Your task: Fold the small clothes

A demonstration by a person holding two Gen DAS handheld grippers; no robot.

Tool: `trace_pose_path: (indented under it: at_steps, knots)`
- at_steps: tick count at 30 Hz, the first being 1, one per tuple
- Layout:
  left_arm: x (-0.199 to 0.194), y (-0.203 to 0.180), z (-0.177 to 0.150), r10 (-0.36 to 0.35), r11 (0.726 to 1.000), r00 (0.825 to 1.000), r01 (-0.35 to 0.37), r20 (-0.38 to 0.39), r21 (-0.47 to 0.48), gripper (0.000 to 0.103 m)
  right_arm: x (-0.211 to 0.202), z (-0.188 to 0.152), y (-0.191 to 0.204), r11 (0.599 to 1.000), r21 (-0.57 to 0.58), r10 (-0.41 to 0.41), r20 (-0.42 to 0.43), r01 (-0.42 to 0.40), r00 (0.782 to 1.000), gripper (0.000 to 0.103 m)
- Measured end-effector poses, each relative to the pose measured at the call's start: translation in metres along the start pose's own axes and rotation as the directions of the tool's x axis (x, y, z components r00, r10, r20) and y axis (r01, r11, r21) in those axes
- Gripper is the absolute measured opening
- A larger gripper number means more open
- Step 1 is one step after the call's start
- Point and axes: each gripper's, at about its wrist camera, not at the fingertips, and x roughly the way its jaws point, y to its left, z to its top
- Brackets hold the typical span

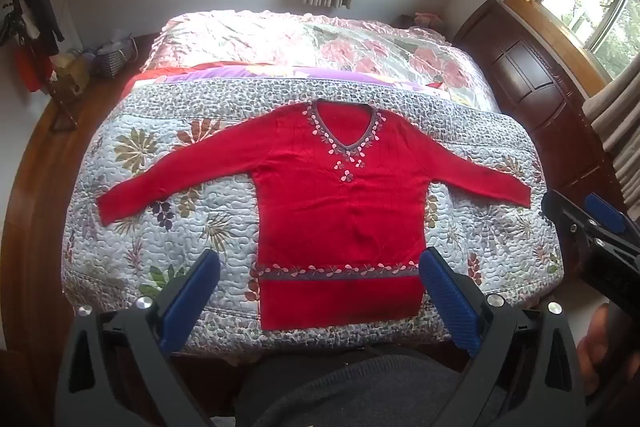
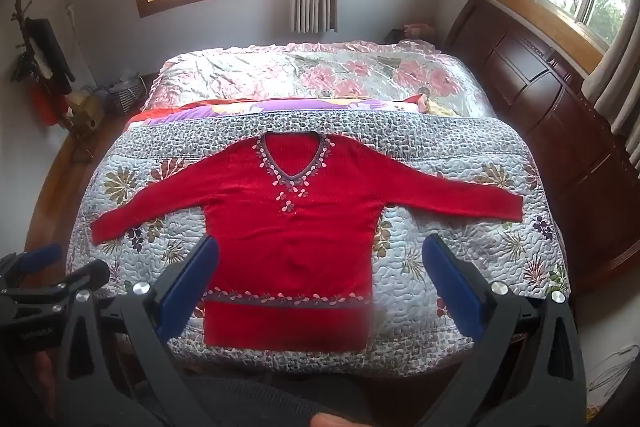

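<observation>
A red V-neck sweater (image 1: 340, 195) (image 2: 288, 239) lies flat and face up on the quilt, both sleeves spread out sideways, its hem toward me. Pink leaf trim runs round the neck and across the waist. My left gripper (image 1: 320, 263) hovers open above the hem end, blue pads wide apart, nothing between them. My right gripper (image 2: 320, 247) is likewise open above the sweater's lower body and the quilt to its right, holding nothing. Each gripper shows at the edge of the other's view: the right gripper (image 1: 588, 215) and the left gripper (image 2: 72, 263).
The floral quilt (image 1: 160, 227) covers the near half of a bed (image 1: 280, 39). A dark wooden headboard (image 1: 532, 79) stands at the right, windows and curtains behind. A basket and clutter (image 1: 108, 59) sit on the floor at the left. The person's dark sleeve (image 1: 360, 387) is below.
</observation>
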Motion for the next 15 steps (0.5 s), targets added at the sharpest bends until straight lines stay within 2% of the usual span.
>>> trace_pose_path:
  at_steps: [7, 15]
  knots:
    - [0.0001, 0.0005, 0.0002, 0.000, 1.000, 1.000, 0.000, 0.006, -0.004, 0.099, -0.0048, -0.0058, -0.0069, 1.000, -0.002, -0.006, 0.001, 0.006, 1.000, 0.100]
    - [0.0001, -0.0021, 0.0029, 0.010, 1.000, 1.000, -0.010, 0.013, 0.003, 0.099, 0.0024, 0.0037, -0.0083, 1.000, -0.002, -0.008, -0.016, 0.008, 1.000, 0.100]
